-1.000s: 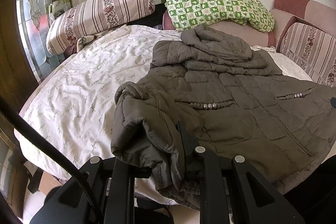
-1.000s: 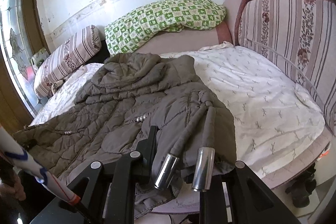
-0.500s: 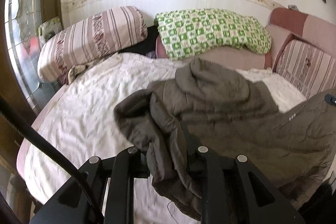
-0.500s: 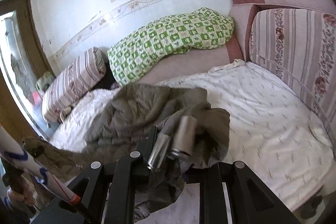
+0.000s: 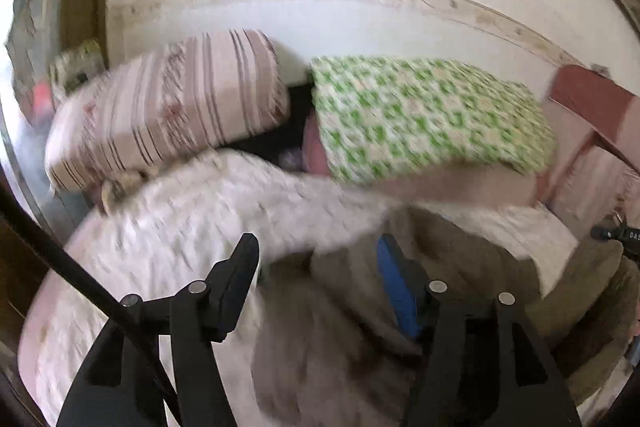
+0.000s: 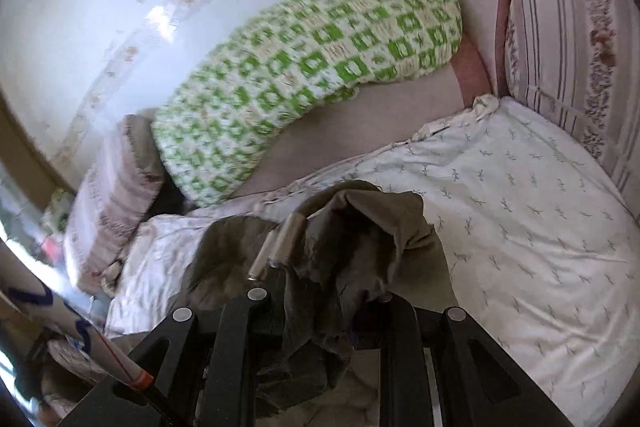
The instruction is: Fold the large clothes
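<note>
A: Left wrist view: what does the left gripper [image 5: 320,259] show?

B: Its jaws have just been opening and stand apart, released. The olive padded jacket [image 5: 344,339] lies blurred between and below them on the bed [image 5: 168,227], no pad pressing it. Behind it sit a striped cushion [image 5: 168,107] and a green checked quilt [image 5: 420,115].

A: Right wrist view: and the right gripper [image 6: 316,299]?

B: Its jaws are clenched on a bunched fold of the jacket [image 6: 360,239], which hangs bundled over the near part of the white sheet [image 6: 520,207]. Two metal cord ends [image 6: 280,247] lie against the fabric. The quilt [image 6: 312,67] rests by the wall.
</note>
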A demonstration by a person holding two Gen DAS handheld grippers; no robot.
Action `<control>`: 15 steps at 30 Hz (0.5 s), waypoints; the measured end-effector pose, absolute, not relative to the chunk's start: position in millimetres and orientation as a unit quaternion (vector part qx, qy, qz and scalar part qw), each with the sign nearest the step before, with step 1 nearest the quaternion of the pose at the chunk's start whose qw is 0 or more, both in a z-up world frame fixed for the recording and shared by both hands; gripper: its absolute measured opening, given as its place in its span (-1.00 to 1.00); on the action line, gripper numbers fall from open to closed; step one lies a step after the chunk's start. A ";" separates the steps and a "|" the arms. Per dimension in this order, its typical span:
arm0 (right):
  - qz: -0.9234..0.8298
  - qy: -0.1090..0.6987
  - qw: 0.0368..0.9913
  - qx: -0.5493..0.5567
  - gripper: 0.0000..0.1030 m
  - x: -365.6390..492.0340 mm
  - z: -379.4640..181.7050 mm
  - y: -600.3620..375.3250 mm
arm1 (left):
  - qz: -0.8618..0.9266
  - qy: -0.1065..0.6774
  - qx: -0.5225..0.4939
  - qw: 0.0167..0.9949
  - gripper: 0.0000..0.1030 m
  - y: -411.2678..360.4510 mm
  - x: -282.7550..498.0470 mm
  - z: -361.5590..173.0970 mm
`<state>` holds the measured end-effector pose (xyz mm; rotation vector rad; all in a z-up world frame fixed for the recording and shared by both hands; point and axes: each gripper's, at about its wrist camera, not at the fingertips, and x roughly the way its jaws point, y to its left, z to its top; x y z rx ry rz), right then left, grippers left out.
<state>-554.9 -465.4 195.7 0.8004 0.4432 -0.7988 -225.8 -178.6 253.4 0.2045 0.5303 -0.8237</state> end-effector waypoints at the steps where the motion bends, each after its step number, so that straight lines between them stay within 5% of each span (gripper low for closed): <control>1: -0.378 0.211 0.816 0.382 -0.61 -547.7 191.0 -476.4 | -0.387 0.249 0.102 0.882 0.18 -185.0 -216.7 255.8; 9: -0.420 0.244 0.776 0.401 -0.61 -490.5 142.8 -555.0 | -0.373 0.228 0.087 0.895 0.23 -195.1 -182.9 266.1; 15: -0.428 0.267 0.766 0.399 -0.57 -465.3 115.9 -580.5 | -0.453 0.243 0.152 0.844 0.23 -238.8 -216.8 217.1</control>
